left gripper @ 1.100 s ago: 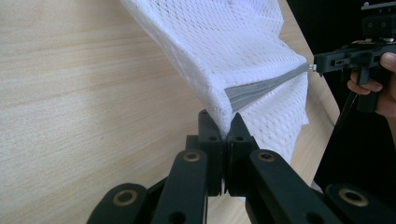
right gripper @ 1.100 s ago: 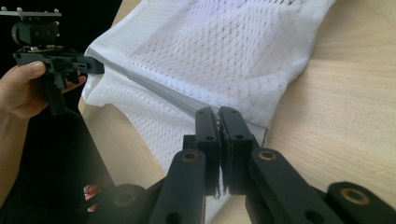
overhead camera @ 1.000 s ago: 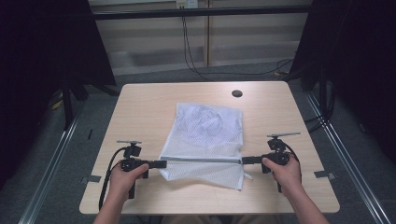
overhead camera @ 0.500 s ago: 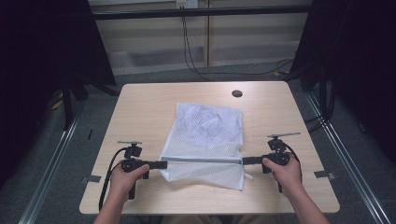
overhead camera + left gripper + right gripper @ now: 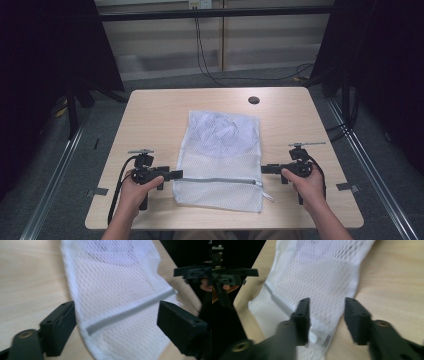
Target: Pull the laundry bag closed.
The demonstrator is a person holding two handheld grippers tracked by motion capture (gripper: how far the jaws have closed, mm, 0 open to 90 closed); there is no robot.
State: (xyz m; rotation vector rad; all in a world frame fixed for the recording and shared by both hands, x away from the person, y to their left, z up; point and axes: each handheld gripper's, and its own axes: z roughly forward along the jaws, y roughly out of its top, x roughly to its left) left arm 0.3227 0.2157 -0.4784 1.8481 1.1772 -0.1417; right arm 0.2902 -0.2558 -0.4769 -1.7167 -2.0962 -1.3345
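- While a white mesh bag [image 5: 220, 160] lies flat on the table [image 5: 150, 115], left gripper [image 5: 172, 175] jaws, just opened, stand apart at its left edge.
- Right gripper [image 5: 265, 169] jaws, also just opened, stand apart at its right edge.

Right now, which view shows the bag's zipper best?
The high view: the whole grey zipper runs across the mesh laundry bag. The left gripper view shows most of it close but blurred; the right gripper view shows a short stretch.
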